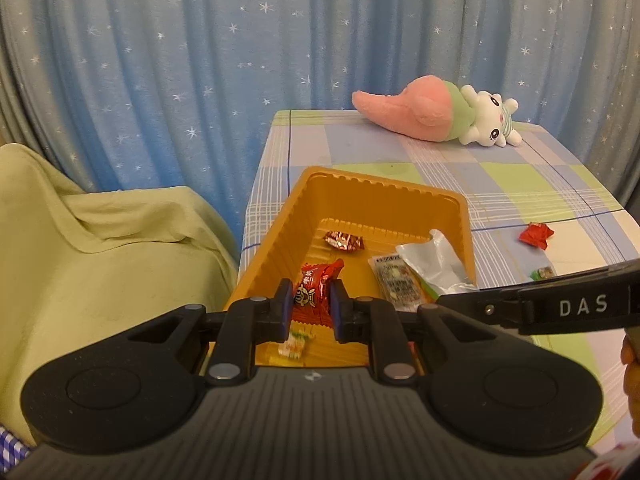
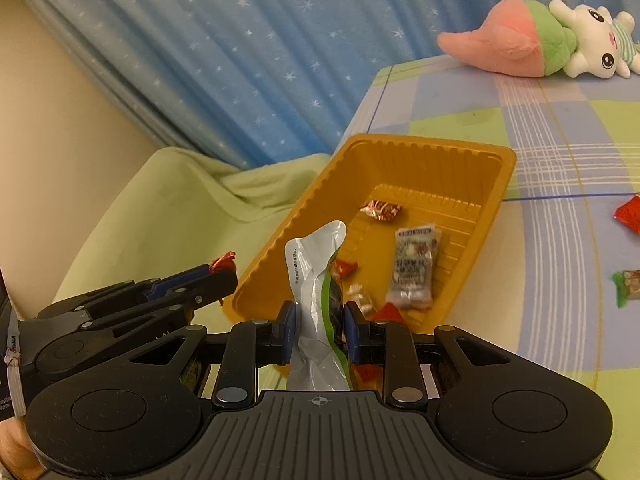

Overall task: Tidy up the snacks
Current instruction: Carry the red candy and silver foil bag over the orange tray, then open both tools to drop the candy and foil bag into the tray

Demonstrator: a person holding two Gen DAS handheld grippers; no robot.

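Left gripper (image 1: 310,306) had its jaws clamped on a red snack packet (image 1: 316,286), held over the near end of the orange tray (image 1: 380,196). Right gripper (image 2: 318,330) had its jaws pinched on a white-and-green pouch (image 2: 314,280) above the tray's near rim. Loose red wrapper (image 1: 536,235) lay on the checked surface (image 1: 520,184) at three o'clock of the tray.

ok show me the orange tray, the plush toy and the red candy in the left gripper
orange tray (image 2: 420,168): right wrist view, far inner wall.
plush toy (image 1: 416,114): left wrist view, pink body.
red candy (image 1: 314,290): left wrist view, wrapper's middle.
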